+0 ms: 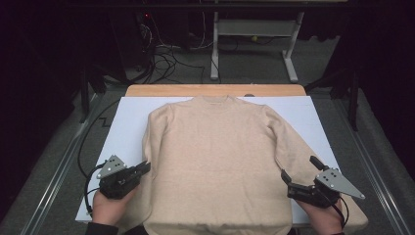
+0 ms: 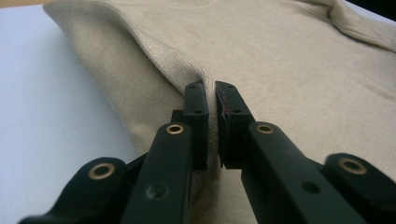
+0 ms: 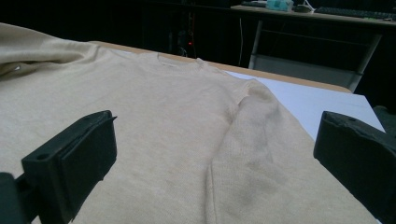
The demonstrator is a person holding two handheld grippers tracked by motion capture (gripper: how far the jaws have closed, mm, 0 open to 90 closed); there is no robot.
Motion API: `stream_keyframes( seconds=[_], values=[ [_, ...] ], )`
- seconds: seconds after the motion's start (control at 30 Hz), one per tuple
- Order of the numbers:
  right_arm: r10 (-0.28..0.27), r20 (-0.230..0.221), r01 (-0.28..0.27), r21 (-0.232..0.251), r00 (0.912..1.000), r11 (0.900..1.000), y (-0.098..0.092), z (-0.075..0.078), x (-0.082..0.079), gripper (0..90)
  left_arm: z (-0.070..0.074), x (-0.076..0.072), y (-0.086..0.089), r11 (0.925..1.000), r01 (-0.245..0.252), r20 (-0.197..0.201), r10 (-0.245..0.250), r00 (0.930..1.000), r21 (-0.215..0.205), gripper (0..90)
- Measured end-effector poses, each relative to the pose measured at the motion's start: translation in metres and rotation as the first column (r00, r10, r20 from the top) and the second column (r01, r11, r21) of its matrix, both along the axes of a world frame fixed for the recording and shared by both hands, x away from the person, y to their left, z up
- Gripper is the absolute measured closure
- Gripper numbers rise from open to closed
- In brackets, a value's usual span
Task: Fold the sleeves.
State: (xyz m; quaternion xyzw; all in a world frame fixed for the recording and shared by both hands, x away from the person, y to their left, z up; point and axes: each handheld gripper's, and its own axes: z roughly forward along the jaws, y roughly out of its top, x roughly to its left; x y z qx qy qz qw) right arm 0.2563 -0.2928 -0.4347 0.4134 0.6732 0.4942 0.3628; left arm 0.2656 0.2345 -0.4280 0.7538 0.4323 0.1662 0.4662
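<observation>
A beige knit sweater [image 1: 215, 161] lies flat on the white board [image 1: 122, 122], collar toward the far edge, sleeves down along its sides. My left gripper [image 1: 145, 167] is at the sweater's left side, shut on a pinched fold of the left sleeve [image 2: 140, 88]; the knit is squeezed between the two black pads [image 2: 196, 107]. My right gripper [image 1: 299, 170] hovers over the right sleeve [image 3: 261, 154] near the front edge, jaws wide open with nothing between them. The sweater [image 3: 154, 121] stretches ahead of it.
The board rests on a wooden table [image 1: 215, 90]. Metal rails [image 1: 58, 166] run along both sides. Behind stand a desk frame [image 1: 254, 34] and loose cables [image 1: 166, 58] on the grey floor.
</observation>
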Motion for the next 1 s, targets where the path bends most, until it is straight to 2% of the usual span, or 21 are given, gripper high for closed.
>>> stream_keyframes(
  seconds=[0.23, 0.5, 0.77, 1.0],
  values=[
    [0.001, -0.002, -0.001, 0.004, 1.0000, 1.000, 0.000, 0.000, 0.000, 0.1, 0.007, 0.009, -0.018, 0.9991, 0.039, -0.005, -0.039, 0.9992, 0.014, 82.8],
    [0.001, 0.000, -0.001, 0.009, 1.0000, 1.000, -0.001, 0.000, 0.000, 0.1, 0.007, 0.018, -0.044, 0.9948, 0.092, -0.024, -0.091, 0.9956, 0.043, 82.8],
    [0.002, 0.002, -0.003, 0.010, 1.0000, 1.000, -0.001, 0.000, 0.000, 0.1, 0.002, 0.029, -0.074, 0.9855, 0.144, -0.055, -0.139, 0.9887, 0.090, 82.6],
    [0.003, 0.001, -0.003, 0.014, 1.0000, 1.000, -0.001, 0.001, 0.000, 0.1, 0.000, 0.040, -0.094, 0.9781, 0.173, -0.078, -0.164, 0.9833, 0.117, 82.6]
  ],
)
